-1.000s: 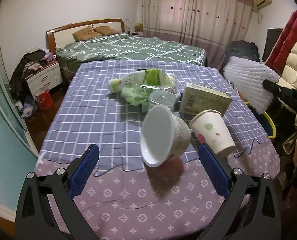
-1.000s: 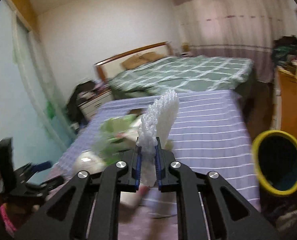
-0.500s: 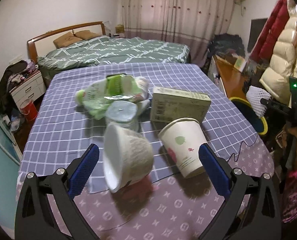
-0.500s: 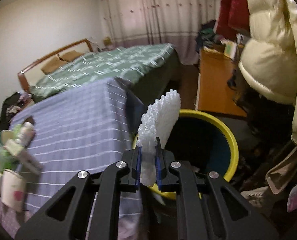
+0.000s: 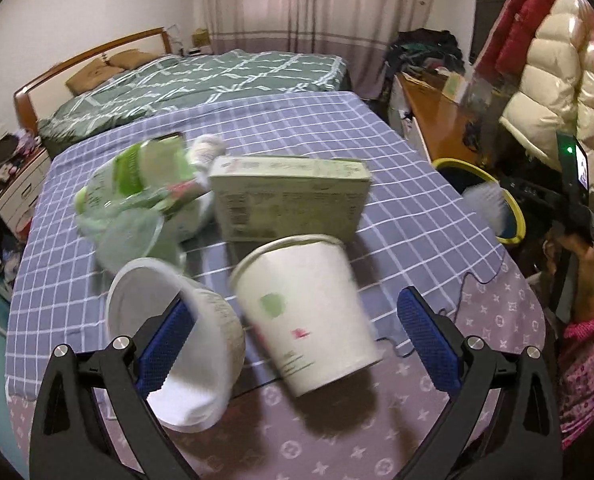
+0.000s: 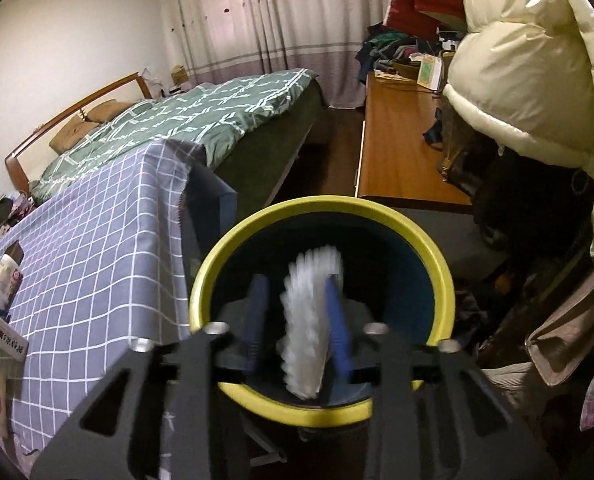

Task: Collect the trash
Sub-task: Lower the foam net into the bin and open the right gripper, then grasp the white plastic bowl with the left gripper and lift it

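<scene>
We are at the drop step: our right claw [image 6: 297, 330] hangs over the yellow-rimmed trash bin [image 6: 437, 260], its fingers parted, with the white foam wrap [image 6: 311, 320] loose between them. Our left claw [image 5: 293, 334] is spread wide around the paper cup [image 5: 305, 312] lying on the desk [image 5: 337, 120], beside a white bowl [image 5: 169, 320]. Next, it should pinch the cup.
</scene>
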{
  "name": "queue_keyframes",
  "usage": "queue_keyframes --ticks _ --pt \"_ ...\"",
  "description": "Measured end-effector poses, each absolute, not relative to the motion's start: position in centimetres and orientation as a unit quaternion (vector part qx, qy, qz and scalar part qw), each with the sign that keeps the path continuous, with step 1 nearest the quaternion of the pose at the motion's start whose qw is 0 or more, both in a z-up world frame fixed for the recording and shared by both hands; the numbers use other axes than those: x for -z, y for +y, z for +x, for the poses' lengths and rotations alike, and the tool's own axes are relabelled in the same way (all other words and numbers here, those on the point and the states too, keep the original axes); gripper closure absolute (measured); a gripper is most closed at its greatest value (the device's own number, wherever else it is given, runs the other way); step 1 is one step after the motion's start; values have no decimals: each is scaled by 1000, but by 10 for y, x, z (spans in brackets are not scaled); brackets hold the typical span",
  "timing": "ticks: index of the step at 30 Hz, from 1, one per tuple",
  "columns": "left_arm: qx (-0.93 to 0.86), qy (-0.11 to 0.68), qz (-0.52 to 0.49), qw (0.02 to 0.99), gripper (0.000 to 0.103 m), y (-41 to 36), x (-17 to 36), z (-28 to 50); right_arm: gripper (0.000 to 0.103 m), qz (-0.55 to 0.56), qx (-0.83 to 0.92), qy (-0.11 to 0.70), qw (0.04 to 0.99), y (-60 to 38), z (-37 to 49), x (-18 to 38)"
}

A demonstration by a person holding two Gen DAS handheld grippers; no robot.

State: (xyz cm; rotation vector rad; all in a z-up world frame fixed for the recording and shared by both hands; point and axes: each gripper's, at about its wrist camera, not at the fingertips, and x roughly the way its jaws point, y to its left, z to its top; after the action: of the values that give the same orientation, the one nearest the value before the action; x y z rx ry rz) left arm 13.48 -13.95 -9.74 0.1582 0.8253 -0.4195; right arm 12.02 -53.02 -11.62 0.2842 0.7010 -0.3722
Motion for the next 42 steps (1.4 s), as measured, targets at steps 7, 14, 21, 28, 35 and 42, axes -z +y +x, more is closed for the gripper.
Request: queue_keyframes --ticks 7,14,21,28,35,42 --pt "222 383 96 891 5 -165 88 131 67 148 177 336 913 -538 117 116" --pt "213 370 96 899 5 -158 75 122 64 157 159 329 917 -535 115 115" --pt "178 363 127 906 5 -125 78 97 62 161 139 322 923 -527 115 110" --pt "132 398 149 896 5 -81 104 87 62 161 135 317 925 -524 113 105" --pt "132 424 133 886 5 -73 133 114 62 158 126 313 928 -518 114 99" --pt "138 401 127 897 7 -87 133 131 62 155 123 321 926 -516 119 103"
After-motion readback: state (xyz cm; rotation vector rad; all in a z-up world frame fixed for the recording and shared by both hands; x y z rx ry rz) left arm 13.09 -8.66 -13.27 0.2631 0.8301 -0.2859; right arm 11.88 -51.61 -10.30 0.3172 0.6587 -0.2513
